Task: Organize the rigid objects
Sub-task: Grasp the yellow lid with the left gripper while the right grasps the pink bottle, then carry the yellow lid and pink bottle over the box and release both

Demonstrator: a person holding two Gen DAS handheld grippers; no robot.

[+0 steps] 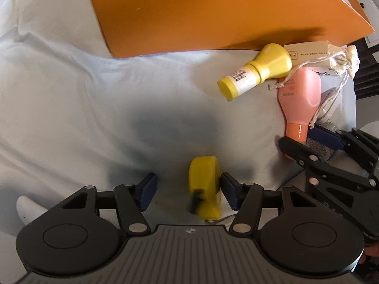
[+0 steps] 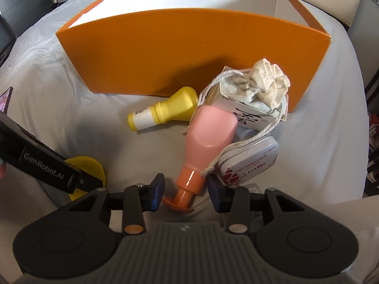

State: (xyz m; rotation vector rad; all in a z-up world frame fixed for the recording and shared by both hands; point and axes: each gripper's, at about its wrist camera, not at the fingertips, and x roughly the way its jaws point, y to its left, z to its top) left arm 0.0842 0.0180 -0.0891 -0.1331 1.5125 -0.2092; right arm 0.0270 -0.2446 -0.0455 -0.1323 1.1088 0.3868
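My left gripper (image 1: 188, 190) is open; a blurred yellow tape-measure-like object (image 1: 205, 189) lies between its fingers, close to the right pad. It also shows in the right wrist view (image 2: 91, 165), partly hidden by the left gripper body. My right gripper (image 2: 186, 190) is open around the orange cap of a pink bottle (image 2: 208, 132) lying on the sheet. A yellow bottle (image 2: 163, 112) lies on its side beside it. A mint tin (image 2: 248, 165), a white carton (image 2: 248, 111) and a cloth drawstring pouch (image 2: 267, 82) lie to the right.
A large open orange box (image 2: 189, 54) stands behind the objects on the white sheet (image 1: 71, 94). The pink bottle (image 1: 299, 99) and yellow bottle (image 1: 258, 71) lie at its foot. The bed's edge and dark furniture are at the far right.
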